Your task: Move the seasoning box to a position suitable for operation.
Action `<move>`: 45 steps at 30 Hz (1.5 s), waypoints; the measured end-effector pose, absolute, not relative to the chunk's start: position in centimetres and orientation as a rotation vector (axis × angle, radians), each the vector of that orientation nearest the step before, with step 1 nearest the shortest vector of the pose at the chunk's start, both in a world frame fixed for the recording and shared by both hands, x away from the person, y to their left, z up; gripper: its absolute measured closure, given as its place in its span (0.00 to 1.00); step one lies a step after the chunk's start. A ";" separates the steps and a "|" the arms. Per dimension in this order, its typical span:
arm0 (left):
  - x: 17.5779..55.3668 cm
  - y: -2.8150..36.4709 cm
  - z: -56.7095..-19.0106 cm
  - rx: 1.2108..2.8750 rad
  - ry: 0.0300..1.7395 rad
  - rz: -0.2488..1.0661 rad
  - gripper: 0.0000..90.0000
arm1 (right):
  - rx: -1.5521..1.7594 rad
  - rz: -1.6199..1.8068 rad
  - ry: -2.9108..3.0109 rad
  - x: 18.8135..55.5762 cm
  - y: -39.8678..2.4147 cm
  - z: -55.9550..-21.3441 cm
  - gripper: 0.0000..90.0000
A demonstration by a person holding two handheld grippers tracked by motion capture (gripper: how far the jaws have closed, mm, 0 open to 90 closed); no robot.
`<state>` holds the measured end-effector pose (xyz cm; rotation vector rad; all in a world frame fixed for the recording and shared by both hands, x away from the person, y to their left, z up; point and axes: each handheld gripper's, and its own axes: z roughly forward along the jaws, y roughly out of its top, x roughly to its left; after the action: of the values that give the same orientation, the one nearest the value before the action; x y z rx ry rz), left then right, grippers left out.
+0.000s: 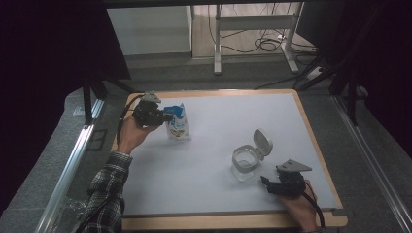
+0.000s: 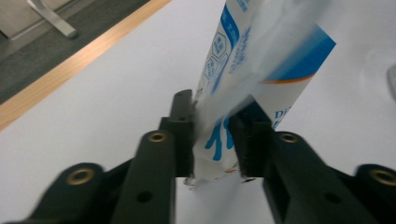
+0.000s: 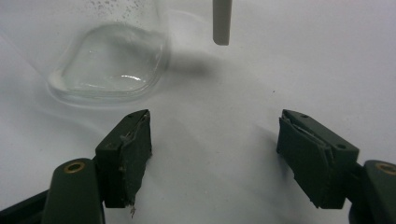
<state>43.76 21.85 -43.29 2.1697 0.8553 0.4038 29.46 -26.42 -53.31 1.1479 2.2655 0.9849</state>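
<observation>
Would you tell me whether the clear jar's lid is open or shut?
Open: the jar's hinged lid stands flipped up behind its mouth.

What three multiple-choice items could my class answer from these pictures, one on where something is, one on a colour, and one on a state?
1. Where does the clear jar stand?
A. On the floor beside the table
B. On the table, just ahead of the right gripper
C. Between the left gripper's jaws

2. What colour is the print on the white pouch?
A. Mainly blue
B. Mainly green
C. Mainly black

3. What state is the jar's lid in?
A. Shut flat on the jar
B. Lying loose on the table
C. Flipped open, standing up at the rim

Answers:
1. B: the high view shows the jar on the table just ahead of the open right gripper.
2. A: the left gripper view shows blue lettering and panels on the pouch that the left gripper clamps.
3. C: the high view shows the lid raised beside the jar's open mouth.
</observation>
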 end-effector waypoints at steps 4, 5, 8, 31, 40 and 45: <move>43.7 21.8 -43.3 2.174 0.838 0.413 0.90 | 1.148 0.985 2.265 29.5 -26.4 -53.3 0.30; 43.7 21.8 -43.3 2.175 0.832 0.410 0.93 | 1.148 0.985 2.265 29.5 -26.4 -53.3 0.30; 43.7 21.8 -43.3 2.150 0.827 0.369 0.98 | 1.148 0.985 2.265 29.5 -26.4 -53.3 0.30; 43.3 21.6 -43.0 2.100 0.788 0.370 0.96 | 1.149 0.985 2.264 29.4 -26.4 -53.3 0.30; 42.9 21.5 -42.9 2.076 0.784 0.329 0.99 | 1.149 0.985 2.264 29.4 -26.4 -53.3 0.30; 42.5 21.0 -42.7 2.071 0.778 0.323 0.99 | 1.150 0.985 2.264 29.4 -26.4 -53.3 0.30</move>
<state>42.46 20.97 -42.65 2.0715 0.7779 0.3232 29.44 -26.41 -53.32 1.1496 2.2638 0.9845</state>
